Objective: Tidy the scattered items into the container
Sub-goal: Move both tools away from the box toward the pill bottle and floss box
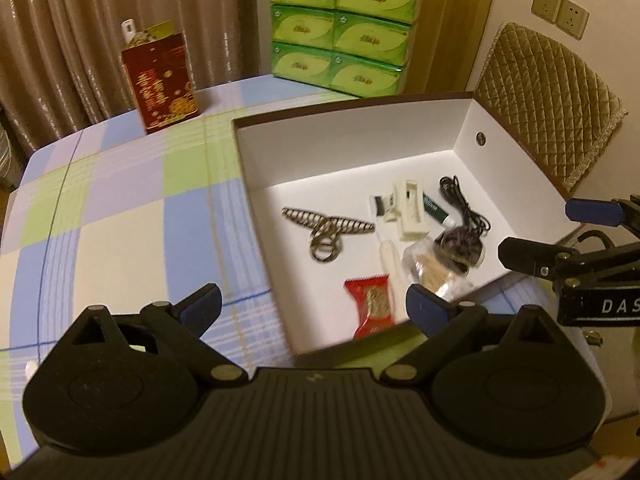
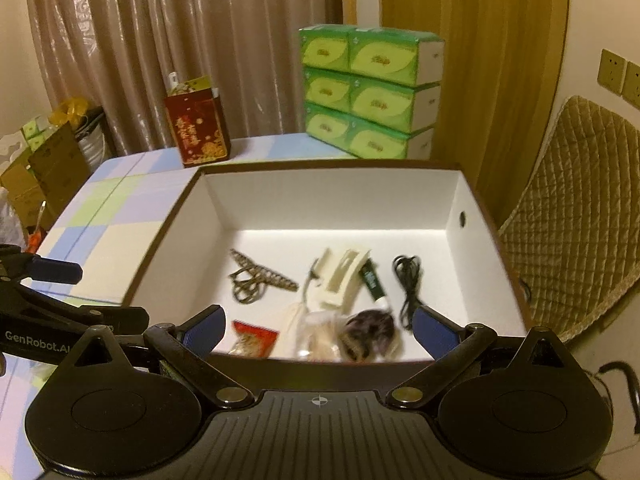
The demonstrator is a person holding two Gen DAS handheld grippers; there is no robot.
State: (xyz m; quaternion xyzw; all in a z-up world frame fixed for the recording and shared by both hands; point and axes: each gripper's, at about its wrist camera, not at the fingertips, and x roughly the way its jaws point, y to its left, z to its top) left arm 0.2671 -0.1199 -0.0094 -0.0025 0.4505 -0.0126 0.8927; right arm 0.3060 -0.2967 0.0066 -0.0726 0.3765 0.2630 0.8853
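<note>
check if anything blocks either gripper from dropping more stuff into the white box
Nothing visible does. The white cardboard box has no lid on it, and both the left gripper and right gripper hang over its near rim with open, empty jaws. Its far half is bare floor.

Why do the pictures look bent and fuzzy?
Left wrist view: the fisheye lens curves the checked tablecloth and the white cardboard box; light is warm and dim. Right wrist view: the red snack packet and its near neighbours are smeared by blur.
</note>
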